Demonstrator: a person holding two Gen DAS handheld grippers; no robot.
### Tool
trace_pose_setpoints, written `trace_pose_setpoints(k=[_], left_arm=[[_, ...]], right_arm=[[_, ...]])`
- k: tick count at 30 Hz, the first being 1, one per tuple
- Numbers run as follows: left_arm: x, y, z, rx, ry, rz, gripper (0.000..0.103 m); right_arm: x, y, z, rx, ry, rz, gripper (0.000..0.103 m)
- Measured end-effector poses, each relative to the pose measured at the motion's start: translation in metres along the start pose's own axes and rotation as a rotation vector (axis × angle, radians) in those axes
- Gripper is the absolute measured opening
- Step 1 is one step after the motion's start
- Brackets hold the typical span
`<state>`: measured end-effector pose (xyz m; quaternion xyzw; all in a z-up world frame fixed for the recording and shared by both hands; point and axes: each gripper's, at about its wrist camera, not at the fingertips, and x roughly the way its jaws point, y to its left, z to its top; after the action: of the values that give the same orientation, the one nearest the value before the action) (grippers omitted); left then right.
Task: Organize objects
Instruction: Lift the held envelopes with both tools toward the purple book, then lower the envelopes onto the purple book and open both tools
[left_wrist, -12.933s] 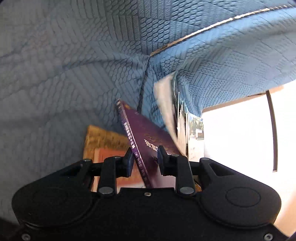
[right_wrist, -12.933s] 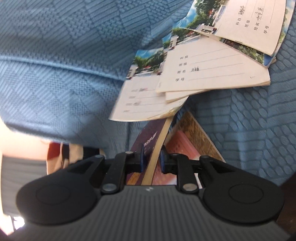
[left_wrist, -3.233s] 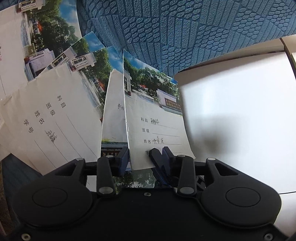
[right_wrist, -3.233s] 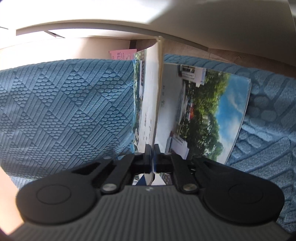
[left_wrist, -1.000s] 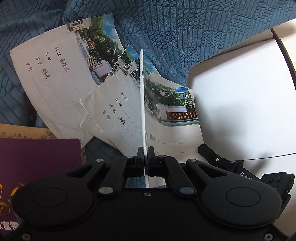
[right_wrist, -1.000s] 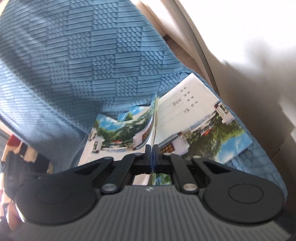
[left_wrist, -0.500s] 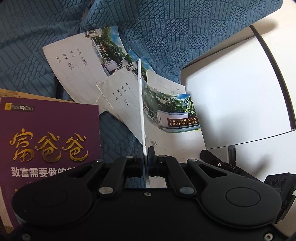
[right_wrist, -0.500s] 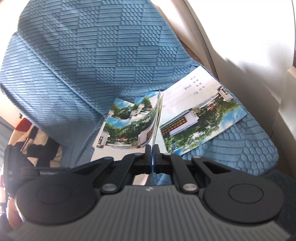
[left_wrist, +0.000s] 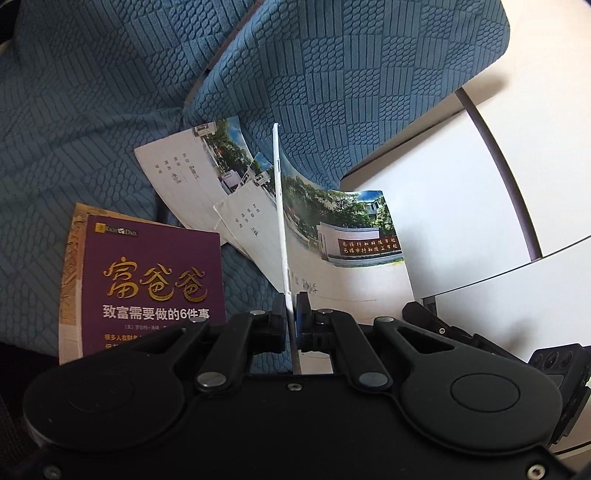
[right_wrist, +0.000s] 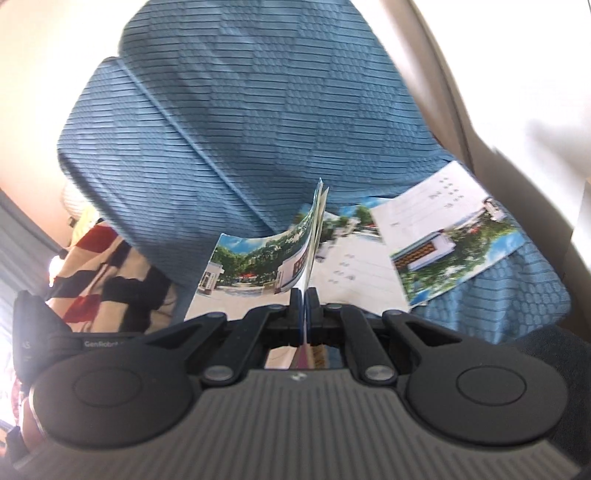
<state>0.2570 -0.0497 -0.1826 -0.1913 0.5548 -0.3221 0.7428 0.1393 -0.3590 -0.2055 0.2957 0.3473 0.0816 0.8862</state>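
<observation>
My left gripper (left_wrist: 290, 306) is shut on the edge of a thin school notebook (left_wrist: 343, 229). I see the notebook edge-on, its photo cover curving off to the right. My right gripper (right_wrist: 304, 299) is shut on a notebook (right_wrist: 258, 266) too, bent with its photo cover to the left; it looks like the same one. The right gripper's black body (left_wrist: 461, 332) shows at the lower right of the left wrist view. Beneath, two more notebooks (left_wrist: 184, 173) (left_wrist: 247, 221) lie on the blue sofa seat (left_wrist: 92, 147). A purple book (left_wrist: 155, 280) rests on a yellowish book (left_wrist: 70, 258).
A blue textured cushion (left_wrist: 351, 74) rises behind the notebooks. A white tabletop (left_wrist: 443, 184) stands to the right of the sofa. In the right wrist view, further notebooks (right_wrist: 454, 232) lie on the seat and a red, black and cream striped cloth (right_wrist: 107, 280) sits at the left.
Both grippers have risen and pulled back with the notebook still clamped. The sofa and loose notebooks look smaller, and the purple book has come fully into the left wrist view.
</observation>
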Motion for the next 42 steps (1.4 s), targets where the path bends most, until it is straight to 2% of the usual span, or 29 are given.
trace_pose_setpoints(k=[9, 17, 27, 38, 42], left_arm=[[-0.059, 0.018, -0.005, -0.037, -0.087, -0.022, 0.004], [-0.084, 0.039, -0.018, -0.053, -0.152, 0.008, 0.004], [-0.067, 0.078, -0.041, -0.073, -0.147, 0.062, 0.005], [-0.019, 0.104, -0.055, -0.063, -0.081, 0.171, 0.006], [-0.008, 0.112, -0.059, -0.08, -0.064, 0.187, 0.006]], right_arm=[[-0.007, 0.037, -0.011, -0.024, -0.004, 0.056, 0.004], [0.006, 0.055, -0.026, -0.056, 0.027, 0.089, 0.004], [0.034, 0.046, -0.056, -0.047, 0.096, 0.089, 0.004], [0.066, 0.03, -0.082, -0.055, 0.151, 0.038, 0.004], [0.074, 0.025, -0.089, -0.062, 0.164, 0.02, 0.004]])
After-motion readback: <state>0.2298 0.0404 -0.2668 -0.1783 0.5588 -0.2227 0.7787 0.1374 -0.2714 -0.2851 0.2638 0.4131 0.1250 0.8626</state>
